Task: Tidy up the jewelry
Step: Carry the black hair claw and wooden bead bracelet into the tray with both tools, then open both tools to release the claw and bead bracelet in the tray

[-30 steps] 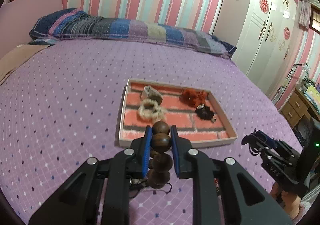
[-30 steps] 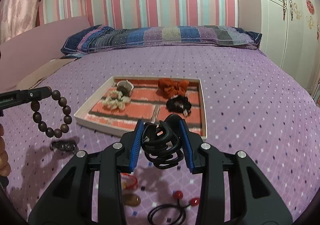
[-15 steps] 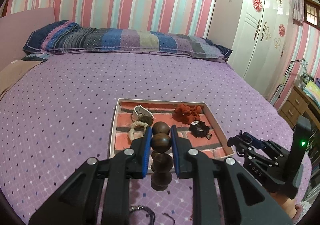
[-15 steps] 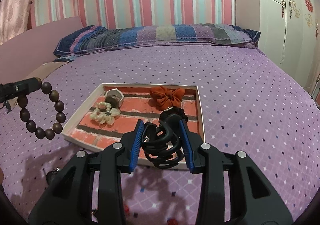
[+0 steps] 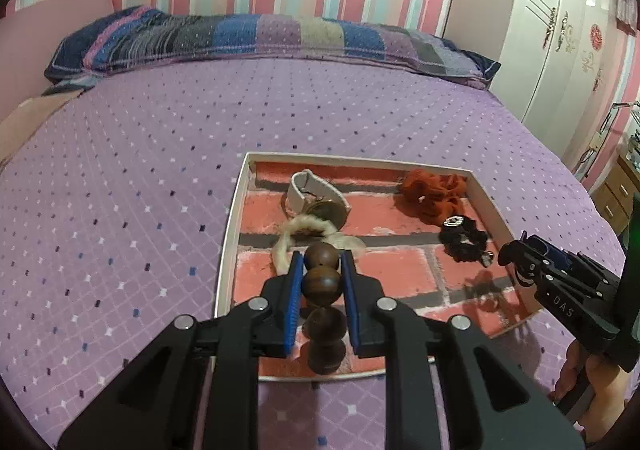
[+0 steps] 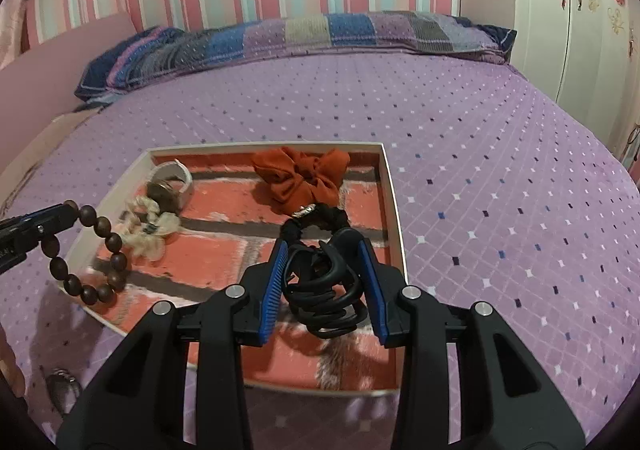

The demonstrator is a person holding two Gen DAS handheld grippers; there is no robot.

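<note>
A shallow white-rimmed tray (image 5: 226, 242) with a brick-print floor lies on the purple bedspread; it also shows in the right wrist view (image 6: 394, 206). My left gripper (image 5: 321, 268) is shut on a brown wooden bead bracelet (image 5: 321, 286), held above the tray's near-left part; the bracelet (image 6: 100, 250) hangs in a loop in the right wrist view. My right gripper (image 6: 323, 262) is shut on a black claw hair clip (image 6: 324, 290) above the tray's near-right part. In the tray lie an orange scrunchie (image 6: 304, 174), a black scrunchie (image 5: 464, 240), a cream scrunchie (image 6: 150, 226) and a white-strapped watch (image 5: 316, 198).
A striped pillow (image 5: 260, 38) runs along the head of the bed. A white wardrobe (image 5: 560, 30) stands at right. A small metal item (image 6: 62, 378) lies on the bedspread, near left of the tray.
Both grippers moved forward with their loads, from over the bedspread in front of the tray to above the tray's near half. The loose items on the bedspread passed out of view.
</note>
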